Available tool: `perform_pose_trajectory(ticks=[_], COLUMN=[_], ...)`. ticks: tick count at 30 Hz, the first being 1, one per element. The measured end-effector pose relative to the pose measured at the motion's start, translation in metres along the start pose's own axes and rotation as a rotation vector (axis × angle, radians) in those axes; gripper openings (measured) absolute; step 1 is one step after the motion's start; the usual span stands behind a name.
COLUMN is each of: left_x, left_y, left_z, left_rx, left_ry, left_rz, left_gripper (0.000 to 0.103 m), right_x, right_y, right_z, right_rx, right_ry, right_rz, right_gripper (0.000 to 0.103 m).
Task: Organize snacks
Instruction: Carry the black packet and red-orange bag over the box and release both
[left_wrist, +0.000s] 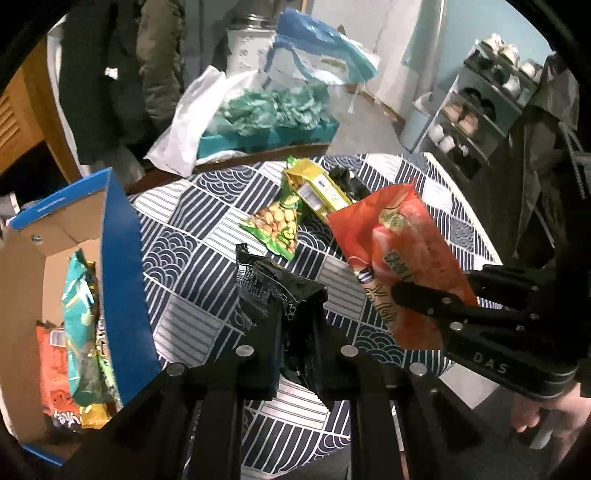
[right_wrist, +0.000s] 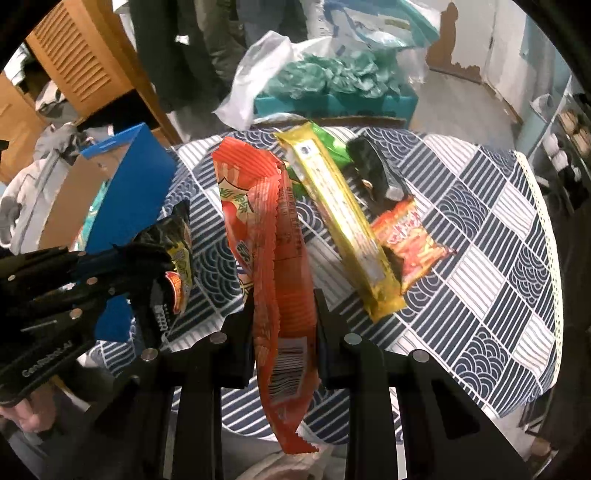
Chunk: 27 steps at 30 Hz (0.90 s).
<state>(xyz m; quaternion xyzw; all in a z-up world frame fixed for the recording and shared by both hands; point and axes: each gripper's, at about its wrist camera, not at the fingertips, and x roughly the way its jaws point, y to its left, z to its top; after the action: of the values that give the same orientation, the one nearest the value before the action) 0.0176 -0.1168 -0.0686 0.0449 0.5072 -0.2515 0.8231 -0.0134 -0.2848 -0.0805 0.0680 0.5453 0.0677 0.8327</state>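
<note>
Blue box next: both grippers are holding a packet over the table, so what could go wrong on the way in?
1. The right gripper pinches the long orange packet partway along, so its loose ends may catch the blue box wall.
2. The left gripper holds the black packet by a crumpled end; it might slip.
3. The box already holds upright packets, so two more together could jam.
</note>
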Motion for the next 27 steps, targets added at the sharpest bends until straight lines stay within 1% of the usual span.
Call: perform_pose_trajectory(ticks=[8,19,22,27], left_x=[-0.037,-0.082,-0.094,-0.113], left_y=[0.022,0.061,0.073,0.093], left_z=[-0.001,-0.006,-0.011,-0.018], left_rx=[-0.041,-0.107,-0.124,-0.144], left_ry=[-0.081,-0.176,-0.203,-0.255], left_rz=[0.014,0.058,0.079,0.145], left_gripper=[0.013,0.013,0.013,0.013], right_x=[-0.012,-0.021,-0.019,-0.014], right_y=[0.028,0.089,0.106,0.136], right_z=[0.016,0.041,0.045,0.053], right_rx=[-0.041,-0.137,-0.164,-0.211], right_ry=[-0.040,-0.079,-0.084,-0.084], right_rz=[0.026,0.076,0.090,0.108], right_gripper=[0.023,0.023,0.023,0.023])
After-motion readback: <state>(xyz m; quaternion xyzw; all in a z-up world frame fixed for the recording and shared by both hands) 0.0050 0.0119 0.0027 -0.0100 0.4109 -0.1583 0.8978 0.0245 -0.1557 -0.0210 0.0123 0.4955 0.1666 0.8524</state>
